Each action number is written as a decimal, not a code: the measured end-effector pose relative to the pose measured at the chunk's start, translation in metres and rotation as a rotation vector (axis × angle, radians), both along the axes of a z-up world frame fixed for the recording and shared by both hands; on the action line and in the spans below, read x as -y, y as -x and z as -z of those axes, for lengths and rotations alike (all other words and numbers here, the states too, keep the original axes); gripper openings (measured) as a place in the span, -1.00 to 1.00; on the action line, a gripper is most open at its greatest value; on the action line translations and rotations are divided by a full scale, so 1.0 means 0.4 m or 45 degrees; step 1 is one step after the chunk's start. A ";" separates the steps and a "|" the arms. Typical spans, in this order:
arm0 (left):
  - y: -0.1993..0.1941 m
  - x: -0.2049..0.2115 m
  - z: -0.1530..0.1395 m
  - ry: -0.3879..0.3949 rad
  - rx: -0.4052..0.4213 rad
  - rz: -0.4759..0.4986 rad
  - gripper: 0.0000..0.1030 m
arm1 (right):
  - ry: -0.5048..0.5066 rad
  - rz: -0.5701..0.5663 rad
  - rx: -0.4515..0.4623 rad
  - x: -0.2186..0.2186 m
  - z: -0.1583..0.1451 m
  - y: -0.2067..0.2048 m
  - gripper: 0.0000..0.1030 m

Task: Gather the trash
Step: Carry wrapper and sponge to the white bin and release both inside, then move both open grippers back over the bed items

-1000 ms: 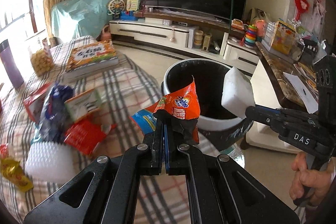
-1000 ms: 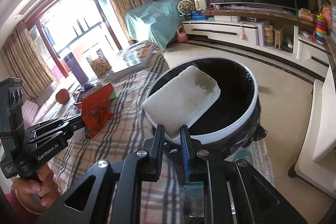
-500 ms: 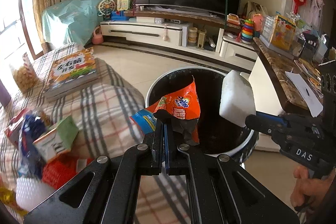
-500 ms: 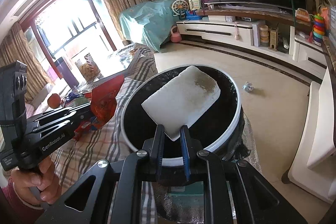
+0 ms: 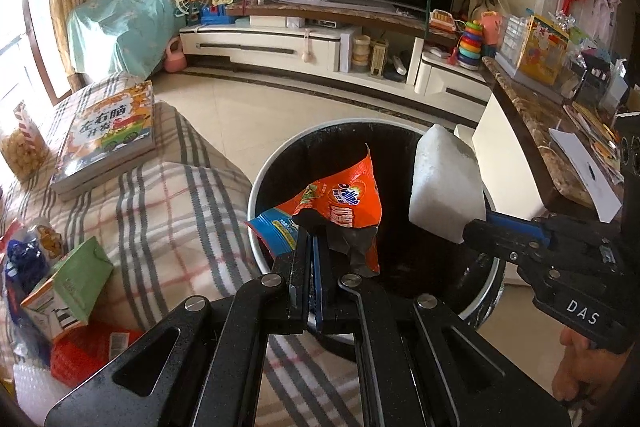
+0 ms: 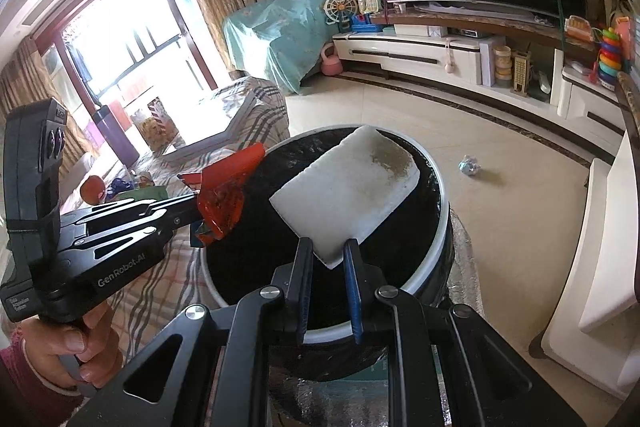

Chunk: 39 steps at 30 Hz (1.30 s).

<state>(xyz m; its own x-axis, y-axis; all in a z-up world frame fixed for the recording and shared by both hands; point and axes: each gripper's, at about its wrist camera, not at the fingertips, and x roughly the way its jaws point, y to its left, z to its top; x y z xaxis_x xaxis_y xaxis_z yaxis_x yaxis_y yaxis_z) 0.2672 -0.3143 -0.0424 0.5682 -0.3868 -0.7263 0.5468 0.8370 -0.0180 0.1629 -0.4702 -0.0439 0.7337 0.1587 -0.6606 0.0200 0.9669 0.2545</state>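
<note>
Crinkly orange wrapper (image 5: 344,199) pinched by left gripper (image 5: 314,231), white foam block (image 6: 348,195) by right gripper (image 6: 326,255)

Right gripper (image 6: 328,253) is clamping a white foam block (image 6: 348,193) by its lower corner, holding it tilted over the black bin (image 6: 438,227). Left gripper (image 6: 196,205) is reaching in from the left, pinching an orange wrapper (image 6: 226,193) at the bin's left rim. A hand (image 6: 68,351) is gripping its handle. A crumpled wad (image 6: 470,164) is lying on the floor beyond the bin.
</note>
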 end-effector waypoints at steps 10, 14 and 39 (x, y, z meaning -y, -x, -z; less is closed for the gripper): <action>0.007 0.003 0.008 -0.010 0.003 0.008 -0.12 | 0.006 0.065 -0.005 0.015 -0.001 0.014 -0.08; 0.031 -0.033 0.002 0.005 0.020 -0.024 -0.07 | -0.008 0.096 0.022 0.018 -0.010 0.037 0.00; 0.262 -0.494 0.009 0.131 0.051 -0.371 0.29 | -0.169 -0.016 0.052 -0.243 0.003 0.111 0.80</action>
